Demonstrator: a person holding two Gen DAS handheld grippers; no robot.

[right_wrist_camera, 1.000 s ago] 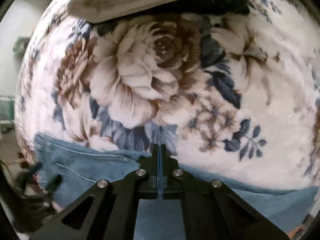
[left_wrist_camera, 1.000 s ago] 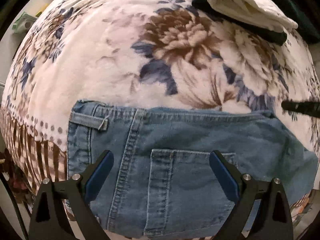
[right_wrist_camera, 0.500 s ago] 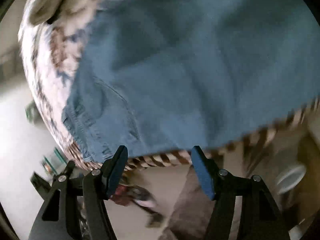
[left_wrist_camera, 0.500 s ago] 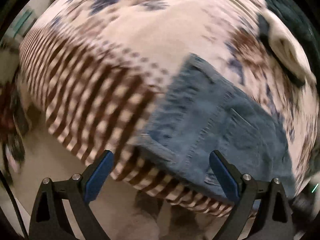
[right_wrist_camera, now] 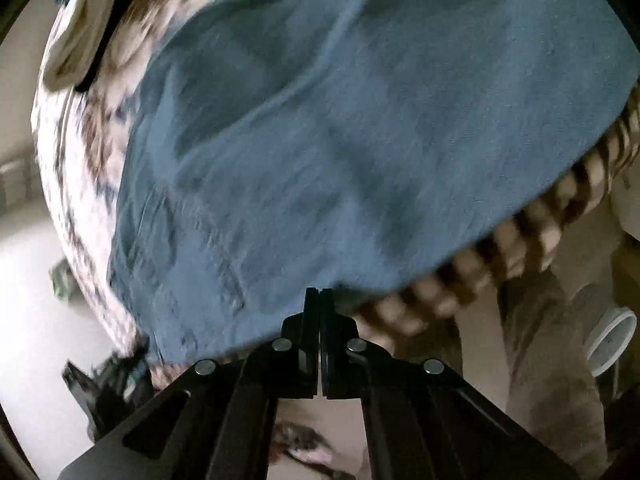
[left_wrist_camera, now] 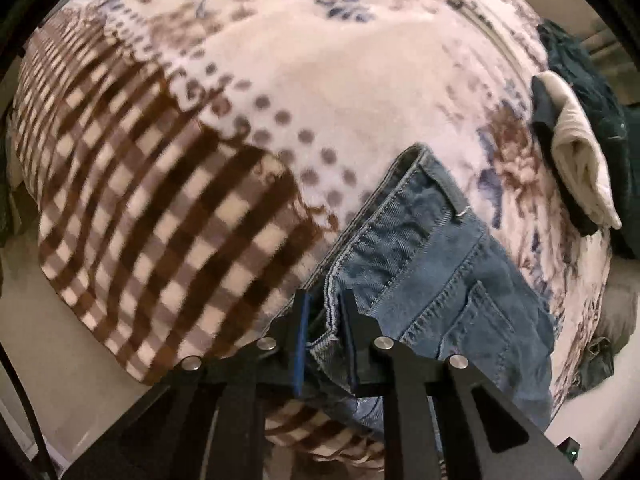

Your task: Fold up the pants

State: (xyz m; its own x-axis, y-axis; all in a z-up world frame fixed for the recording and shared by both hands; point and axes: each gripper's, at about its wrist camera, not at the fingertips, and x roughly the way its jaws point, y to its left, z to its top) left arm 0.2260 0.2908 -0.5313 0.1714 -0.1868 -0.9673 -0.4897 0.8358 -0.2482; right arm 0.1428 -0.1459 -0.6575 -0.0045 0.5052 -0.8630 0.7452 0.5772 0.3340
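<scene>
On the bed's blanket [left_wrist_camera: 248, 92], the jeans [left_wrist_camera: 432, 264] lie soft, heavy. Left gripper [left_wrist_camera: 324, 312] fingers are closing on the waistband; right gripper [right_wrist_camera: 319, 300] fingers are fully closed at the denim's edge, grip unclear.

- The light is soft and indoor, fairly dim, with no hard glare anywhere.
- In the left wrist view the blanket [left_wrist_camera: 224, 184] is a little smeared, while the jeans [left_wrist_camera: 424, 264] show crisp stitching.
- The right wrist view is streaked with motion blur; the denim weave and the blanket's checked hem run together.
- Both fisheye pictures bulge outward and fall to black at the rim.
- The pale floor [right_wrist_camera: 28, 280] looks washed out.
</scene>
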